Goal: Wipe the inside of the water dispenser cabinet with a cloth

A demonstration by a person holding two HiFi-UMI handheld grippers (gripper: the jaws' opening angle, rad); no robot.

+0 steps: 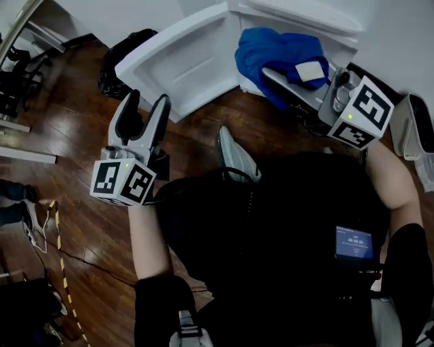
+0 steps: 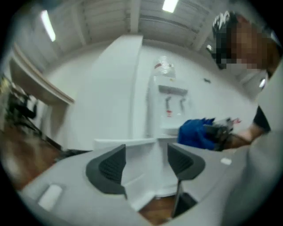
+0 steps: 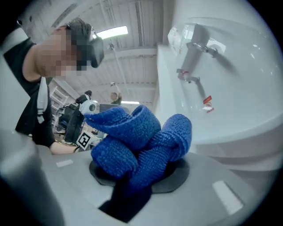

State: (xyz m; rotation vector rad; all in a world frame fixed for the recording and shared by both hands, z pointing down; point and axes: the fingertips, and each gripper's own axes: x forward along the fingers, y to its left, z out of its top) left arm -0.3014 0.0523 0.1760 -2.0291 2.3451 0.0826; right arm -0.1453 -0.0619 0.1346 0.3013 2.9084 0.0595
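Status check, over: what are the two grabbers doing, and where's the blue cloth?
Left gripper open, empty. Right gripper shut on blue cloth, near the water dispenser. Cabinet door open; nothing seen blocking.

Head view was dim and underexposed: dark clothing [image 1: 285, 223] sank to near black, the wooden floor [image 1: 81, 122] showed a dull sheen, and the white cabinet door [image 1: 183, 64] stayed bright. Both gripper views bent strongly outward with black vignetted corners, lit by ceiling strip lights [image 2: 169, 5] overhead. The left gripper view was soft with blur; the cloth [image 3: 141, 141] appeared sharp.
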